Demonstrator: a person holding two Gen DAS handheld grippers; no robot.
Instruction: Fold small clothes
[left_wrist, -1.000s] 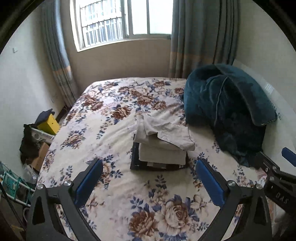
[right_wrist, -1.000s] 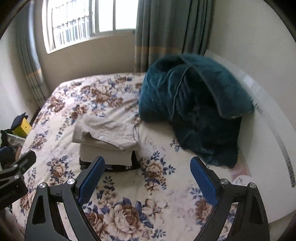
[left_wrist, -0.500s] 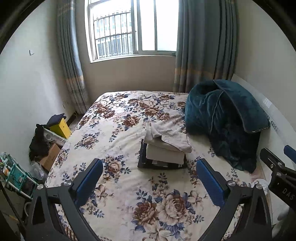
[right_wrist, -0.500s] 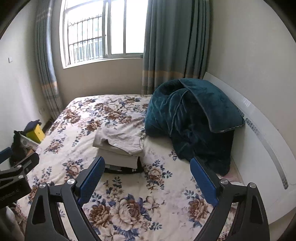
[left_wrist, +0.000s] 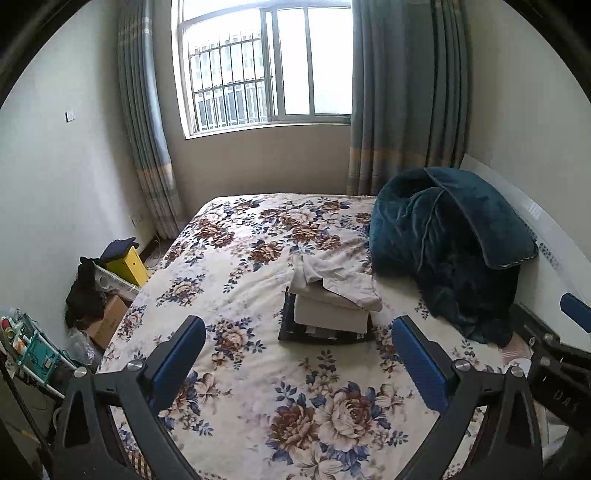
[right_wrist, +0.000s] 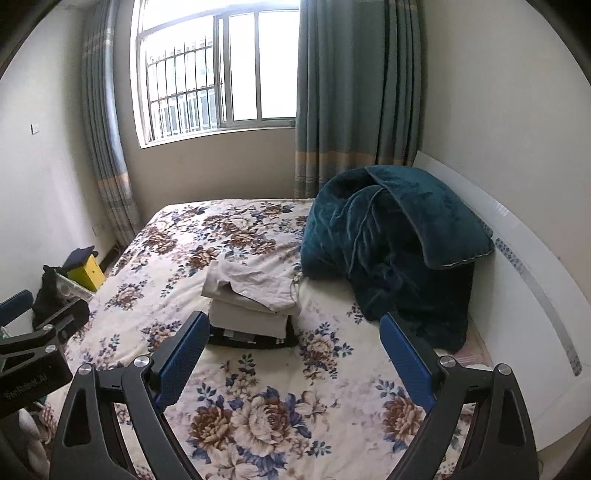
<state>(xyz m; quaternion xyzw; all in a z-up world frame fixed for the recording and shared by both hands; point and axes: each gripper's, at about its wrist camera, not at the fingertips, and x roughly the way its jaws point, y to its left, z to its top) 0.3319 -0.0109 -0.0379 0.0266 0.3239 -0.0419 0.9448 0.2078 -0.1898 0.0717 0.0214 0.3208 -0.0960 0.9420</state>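
Beige and khaki cloth made up the stack of small clothes (left_wrist: 332, 302), which lay on the floral bed (left_wrist: 236, 273) towards its middle, nearer the headboard edge than the window edge, just beside the heaped teal blanket (left_wrist: 443, 243). Two pale garments sat squarely folded over a dark item at the base (right_wrist: 255, 339); the top khaki shirt (right_wrist: 255, 284) was draped loosely, its collar and one flap overhanging the stack. The left tongs (left_wrist: 299, 354) were spread wide and held nothing, hanging above the near edge of the bed, well apart from the stack. The right tongs (right_wrist: 295, 350) were likewise spread and empty, at the same near edge. Each tool showed at the margin of the other's view. Boxes and bags (left_wrist: 110, 280) stood on the floor beside the bed's far side edge.

Judged step: between folds, with both tongs clear of the cloth. The top shirt looked unfinished. The next move would probably call for lowering both tongs to the stack, pinching the overhanging flap and collar, and laying them flush. Soft cloth may drag the lower layers askew.
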